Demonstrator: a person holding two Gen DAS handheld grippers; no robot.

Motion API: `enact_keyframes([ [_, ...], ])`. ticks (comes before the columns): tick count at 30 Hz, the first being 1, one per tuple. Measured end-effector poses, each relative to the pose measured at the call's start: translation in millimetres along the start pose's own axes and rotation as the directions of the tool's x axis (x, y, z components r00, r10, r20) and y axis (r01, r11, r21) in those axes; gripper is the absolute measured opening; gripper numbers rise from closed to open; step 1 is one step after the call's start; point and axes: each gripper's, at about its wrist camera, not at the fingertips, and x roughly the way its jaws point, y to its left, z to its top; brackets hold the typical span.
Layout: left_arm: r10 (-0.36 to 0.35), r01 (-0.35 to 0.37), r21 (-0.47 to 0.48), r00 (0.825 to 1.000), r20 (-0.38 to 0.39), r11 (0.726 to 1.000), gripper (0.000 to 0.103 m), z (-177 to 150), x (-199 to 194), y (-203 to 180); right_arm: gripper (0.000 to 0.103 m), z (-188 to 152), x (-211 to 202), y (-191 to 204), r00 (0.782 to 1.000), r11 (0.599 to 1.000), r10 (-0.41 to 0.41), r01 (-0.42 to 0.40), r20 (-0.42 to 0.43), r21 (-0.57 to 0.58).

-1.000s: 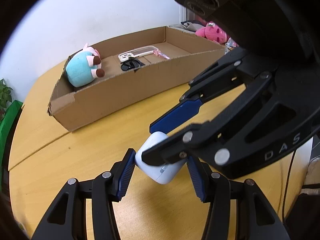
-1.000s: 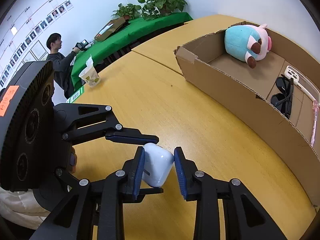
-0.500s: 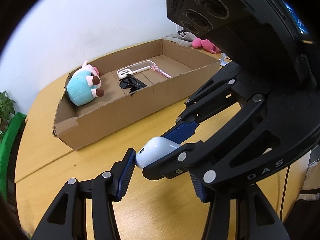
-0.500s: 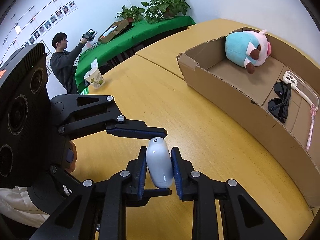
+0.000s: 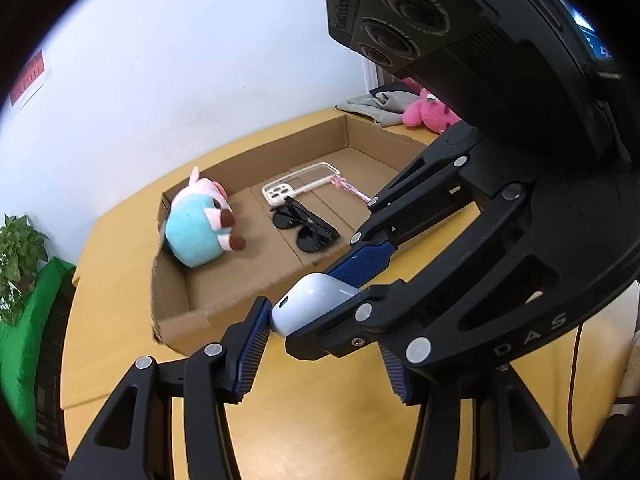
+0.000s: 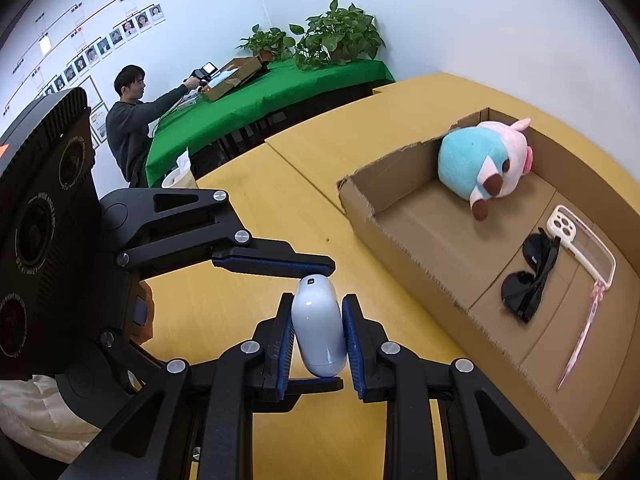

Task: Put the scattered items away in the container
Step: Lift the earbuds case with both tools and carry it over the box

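A white earbud case (image 6: 319, 330) is clamped between the blue pads of my right gripper (image 6: 318, 350), held above the wooden table; it also shows in the left wrist view (image 5: 310, 302). My left gripper (image 5: 320, 354) is open around the case, its fingers (image 6: 276, 262) above and below it. The cardboard box (image 6: 400, 240) lies to the right and holds a blue and pink plush toy (image 6: 480, 160), black sunglasses (image 6: 528, 280), a clear phone case (image 6: 584, 244) and a pink pen (image 6: 582, 344).
A paper cup (image 6: 178, 176) stands at the table's far edge. A person sits at a green-covered table (image 6: 256, 96) with plants behind. In the left wrist view a pink plush (image 5: 426, 114) and grey cloth lie beyond the box.
Both grippers have lifted together with the earbud case, from the table surface to higher up. The right gripper tightened on the case and turned it upright. The box looks lower and farther.
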Motion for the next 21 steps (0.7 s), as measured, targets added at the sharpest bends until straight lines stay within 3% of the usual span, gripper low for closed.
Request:
enact_keyframes([
  [12,-0.015,0.015,-0.022,1.0,-0.002,1.0,0.051,34.2,34.1,53.2,0.025,57.4,16.5,-43.3,1.0,1.0,-0.017,0.017,-0.017,-0.021],
  [21,-0.055,0.052,-0.081,0.998,-0.037,0.995,0.051,39.0,64.4,81.7,0.025,76.6,38.8,-76.0,0.998,1.0,0.015,-0.015,-0.056,0.006],
])
